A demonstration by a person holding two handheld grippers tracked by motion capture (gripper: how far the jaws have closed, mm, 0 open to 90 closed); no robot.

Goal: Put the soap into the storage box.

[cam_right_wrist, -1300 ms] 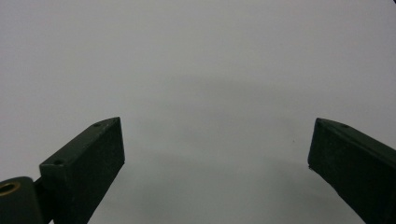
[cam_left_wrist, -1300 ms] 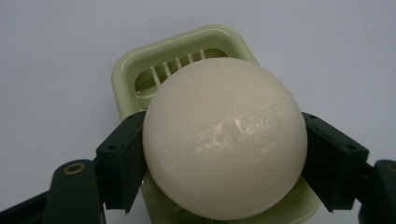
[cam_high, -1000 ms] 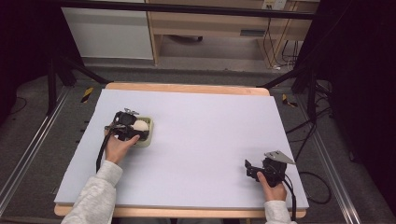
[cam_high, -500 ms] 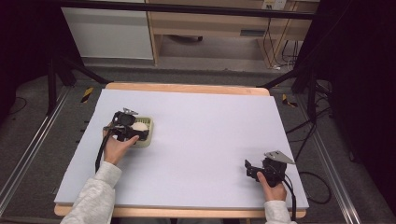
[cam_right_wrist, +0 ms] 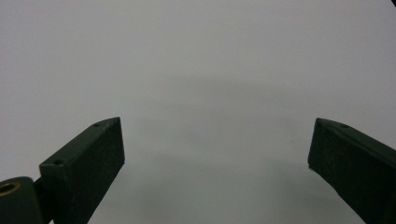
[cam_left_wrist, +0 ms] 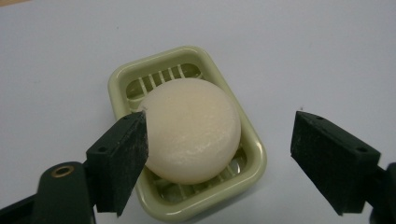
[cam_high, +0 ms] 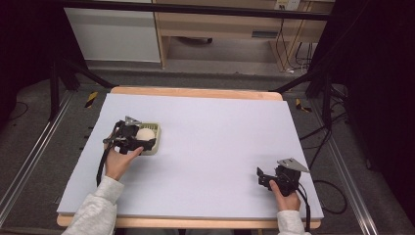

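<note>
**Fingers let go of soap in dish**

Fingers of the left gripper stood apart on either side of the soap, having just been opening, one pad at its edge and the other well clear. The soap lay in the green dish on the counter, left of centre. The right gripper rested near the counter's right front edge, fingers spread over bare surface. Placing looked finished; the next move probably called for backing the left gripper away without nudging the dish. No brand, label or writing was legible.
</note>
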